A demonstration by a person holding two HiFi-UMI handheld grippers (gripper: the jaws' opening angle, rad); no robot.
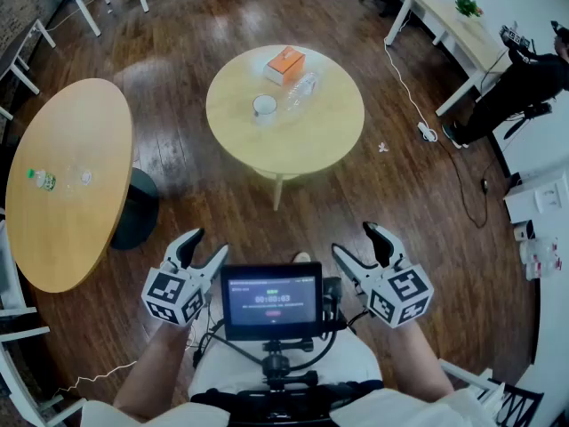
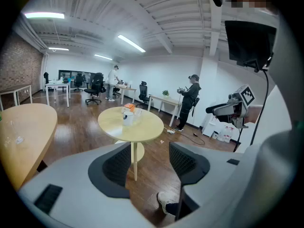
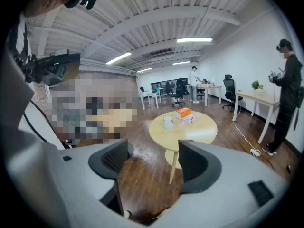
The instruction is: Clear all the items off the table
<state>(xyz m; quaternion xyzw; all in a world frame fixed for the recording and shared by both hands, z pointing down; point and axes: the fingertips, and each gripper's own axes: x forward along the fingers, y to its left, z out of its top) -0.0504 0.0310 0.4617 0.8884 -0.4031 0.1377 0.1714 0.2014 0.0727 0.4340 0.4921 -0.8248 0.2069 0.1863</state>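
Standing well back from the round tabletop (image 1: 316, 149), the person holds the left claw (image 1: 204, 247) and right claw (image 1: 356, 241) low, each with its jaws apart and nothing between them. Toward that tabletop's far edge sits an orange box (image 1: 284, 63). A white mug (image 1: 264, 107) stands nearer, with a clear bottle (image 1: 300, 92) lying beside both. Recommended: close in squarely and take the mug upright by its wall. The bottle's outline is faint. Mug contents cannot be determined.
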